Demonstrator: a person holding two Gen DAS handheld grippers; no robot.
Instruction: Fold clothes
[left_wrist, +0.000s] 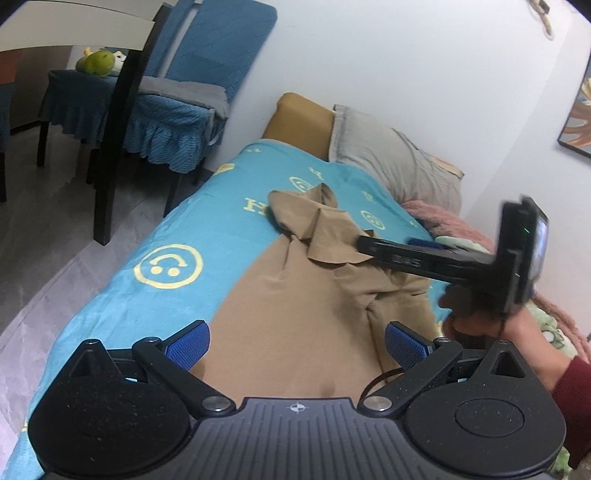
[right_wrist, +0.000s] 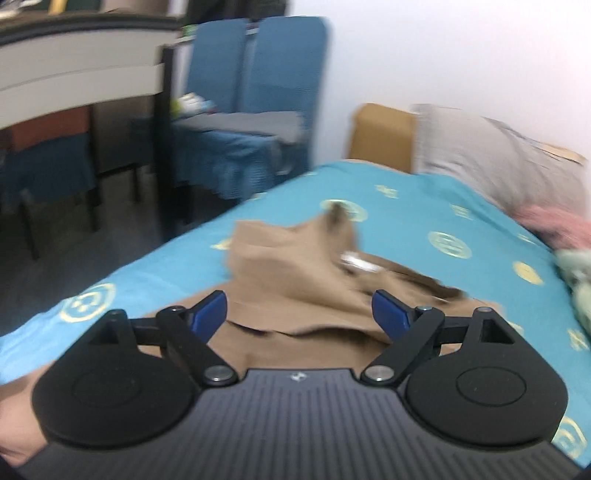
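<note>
tan garment (left_wrist: 295, 302) lies on the bed (left_wrist: 110, 288), far end bunched. left hand-held gripper (left_wrist: 297, 345) fingers apart, empty. right hand-held gripper (right_wrist: 299, 314) fingers apart over cloth. judged light, limp; best pinched at a hem corner.

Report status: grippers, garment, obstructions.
Left hand-held gripper open above tan garment. Right hand-held gripper open over its bunched far part. Garment rumpled on turquoise bedsheet, unfolded. Nothing in the way.

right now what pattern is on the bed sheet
Turquoise bed sheet with yellow smiley faces, clearest in the left wrist view.
</note>
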